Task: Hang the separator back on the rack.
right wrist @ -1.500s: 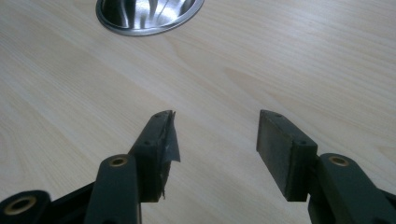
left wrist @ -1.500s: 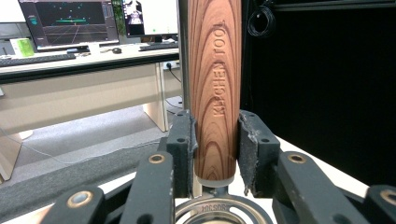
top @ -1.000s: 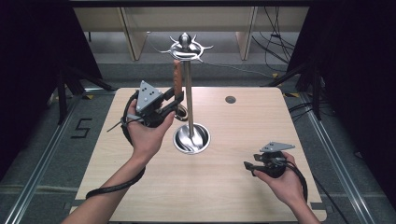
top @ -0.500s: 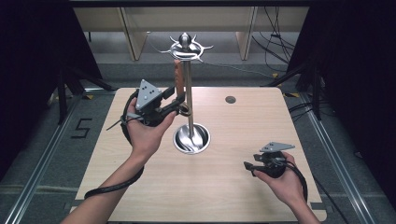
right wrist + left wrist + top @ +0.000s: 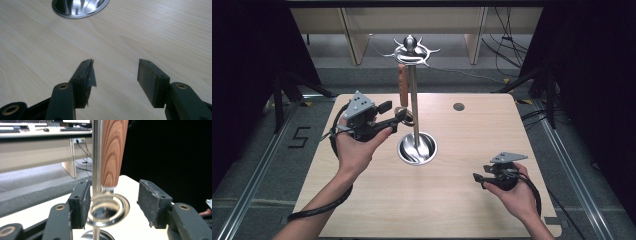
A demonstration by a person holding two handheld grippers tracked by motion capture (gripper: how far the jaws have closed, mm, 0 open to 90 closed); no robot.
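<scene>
A metal stand (image 5: 414, 102) with a round base (image 5: 417, 149) and a crown of hooks (image 5: 410, 50) rises at the table's middle. A utensil with a wooden handle (image 5: 403, 85) hangs from one hook, its wire coil (image 5: 407, 118) at the bottom. My left gripper (image 5: 401, 116) is open, and the coil (image 5: 108, 208) sits between its jaws, close to the left pad (image 5: 83, 200). The handle (image 5: 113, 152) and the pole (image 5: 96, 157) stand right ahead. My right gripper (image 5: 477, 178) rests low over the table at the right, open with nothing in it (image 5: 115, 75).
The light wooden table (image 5: 377, 200) has a small dark hole (image 5: 458, 106) at its back right. The stand's shiny base (image 5: 80, 7) lies ahead of the right gripper. Dark curtains flank the table, and shelves and cables lie behind it.
My left gripper has shifted slightly left and down, away from the pole, and the utensil hangs straighter. The right gripper has stayed put.
</scene>
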